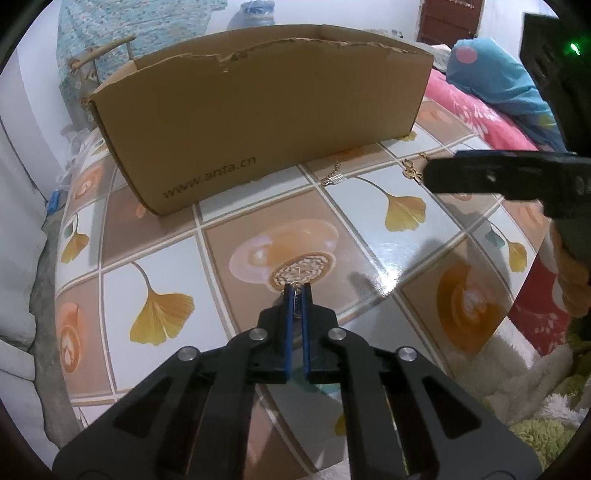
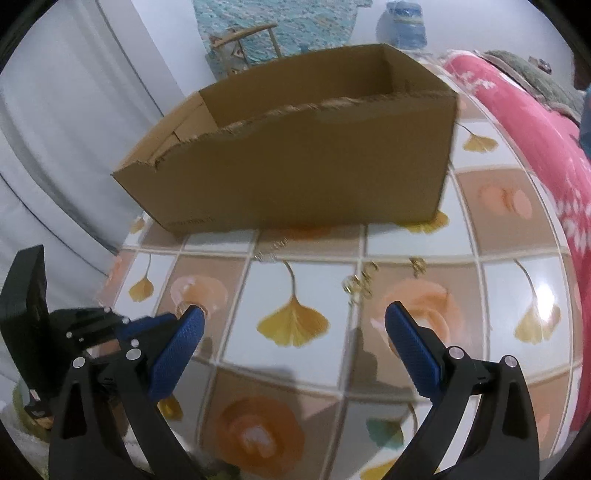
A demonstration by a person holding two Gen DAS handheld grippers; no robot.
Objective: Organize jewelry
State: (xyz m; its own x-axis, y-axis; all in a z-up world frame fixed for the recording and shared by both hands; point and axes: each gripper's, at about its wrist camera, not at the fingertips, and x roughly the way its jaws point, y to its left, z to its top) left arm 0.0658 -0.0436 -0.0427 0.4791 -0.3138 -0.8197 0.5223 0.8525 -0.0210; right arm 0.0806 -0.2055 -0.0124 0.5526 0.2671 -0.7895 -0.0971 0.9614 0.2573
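Closest to the left wrist camera: left gripper (image 1: pixel 296 286), blue pads clenched on fine gold piece (image 1: pixel 294 283), just above table (image 1: pixel 406 254). Closest to the right wrist camera: right gripper (image 2: pixel 293 317), jaws released wide, gripping nothing, poised over the same tiled cloth.

Found cardboard box (image 1: pixel 258 122) at 12 o'clock from both grippers, standing on the table with its near wall torn ragged along the top. Saw right gripper's black finger reaching in at 2 o'clock in the left wrist view, covering part of the gold cluster (image 1: pixel 412 168) beside it.

Noted pink blanket (image 1: pixel 472 110) and blue pillow (image 1: pixel 491 74) at 2 o'clock past the table edge. Noted wooden chair (image 2: pixel 251 33) at 11 o'clock and jar (image 2: pixel 402 22) at 12 o'clock, both behind the box.

Counted 1 box, 2 grippers and 3 loose jewelry pieces on the table, plus 1 piece pinched in the left gripper. From the right gripper, placed pale chain (image 2: pixel 272 252) at 12 o'clock just beside the box's near wall, the gold cluster at 1 o'clock, and small gold piece (image 2: pixel 418 264) further out at 2 o'clock.

Looked into the box through its open top: only bare inner walls visible. Could not tell contents, with floor hidden behind the near wall.
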